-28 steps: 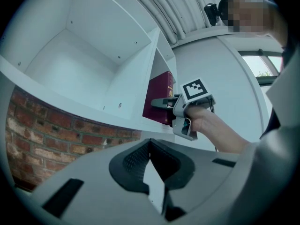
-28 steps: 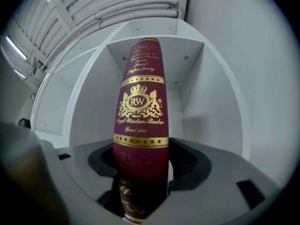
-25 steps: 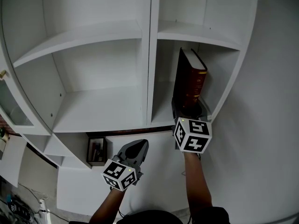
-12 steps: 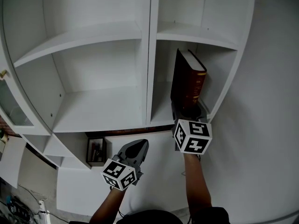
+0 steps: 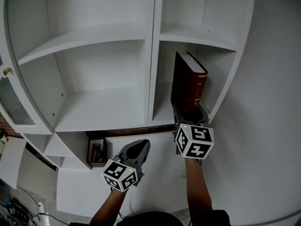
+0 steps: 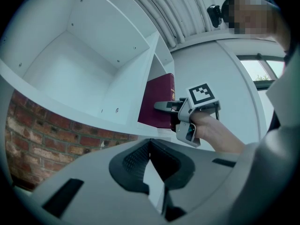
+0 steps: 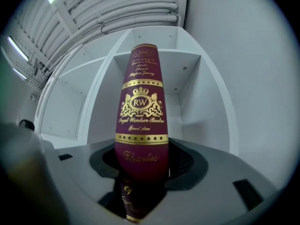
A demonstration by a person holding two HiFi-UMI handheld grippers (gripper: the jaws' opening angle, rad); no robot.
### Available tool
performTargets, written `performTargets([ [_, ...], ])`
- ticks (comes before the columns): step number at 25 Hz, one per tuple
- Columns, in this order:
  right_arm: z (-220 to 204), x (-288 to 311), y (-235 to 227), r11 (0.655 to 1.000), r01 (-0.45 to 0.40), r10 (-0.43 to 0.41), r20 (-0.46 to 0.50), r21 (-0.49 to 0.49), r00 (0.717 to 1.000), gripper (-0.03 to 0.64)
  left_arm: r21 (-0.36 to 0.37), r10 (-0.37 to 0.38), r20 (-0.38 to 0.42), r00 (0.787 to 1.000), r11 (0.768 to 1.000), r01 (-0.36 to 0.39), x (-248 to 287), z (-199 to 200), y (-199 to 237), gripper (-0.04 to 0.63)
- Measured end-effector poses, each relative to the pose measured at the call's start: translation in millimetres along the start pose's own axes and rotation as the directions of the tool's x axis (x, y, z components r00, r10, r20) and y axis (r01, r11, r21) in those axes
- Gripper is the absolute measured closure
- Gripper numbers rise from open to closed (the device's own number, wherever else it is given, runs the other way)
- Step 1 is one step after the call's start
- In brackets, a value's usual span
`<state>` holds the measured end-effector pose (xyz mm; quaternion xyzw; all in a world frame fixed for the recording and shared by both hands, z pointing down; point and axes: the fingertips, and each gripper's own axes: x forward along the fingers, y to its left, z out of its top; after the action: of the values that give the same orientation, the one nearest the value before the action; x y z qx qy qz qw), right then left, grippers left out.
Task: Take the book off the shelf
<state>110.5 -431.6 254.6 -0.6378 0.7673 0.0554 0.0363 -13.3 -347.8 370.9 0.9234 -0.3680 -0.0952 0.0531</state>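
Observation:
A thick dark-red book (image 5: 190, 86) with gold lettering on its spine (image 7: 140, 111) stands upright in the right-hand bay of the white shelf unit (image 5: 162, 112). My right gripper (image 5: 190, 113) reaches up to its lower end. The spine sits between the two jaws, which are closing on it; a narrow dark gap still shows on each side in the right gripper view. My left gripper (image 5: 138, 147) hangs lower and to the left, in front of the cabinet, shut and holding nothing. The left gripper view shows the book (image 6: 159, 104) and the right gripper (image 6: 165, 106) from the side.
The bays to the left and above the book are bare white boards (image 5: 99, 109). A small cubby (image 5: 97, 152) with a few items sits below the shelf at left. A white wall (image 5: 263, 126) closes in on the right. A brick wall (image 6: 47, 130) shows behind the shelf unit.
The view has shifted slightly and the book's top has leaned a little to the left. The right gripper stays at the book's lower end; the left gripper has not moved.

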Motion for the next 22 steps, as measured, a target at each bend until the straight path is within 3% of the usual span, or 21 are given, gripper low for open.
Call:
performTargets([
  [22,8,-65,25,0.999,0.013,-0.014,0.044,0.029,0.999,0.376,0.004,-0.025,0.014,1.0,1.0,0.025,-51,9,-22,0.58],
])
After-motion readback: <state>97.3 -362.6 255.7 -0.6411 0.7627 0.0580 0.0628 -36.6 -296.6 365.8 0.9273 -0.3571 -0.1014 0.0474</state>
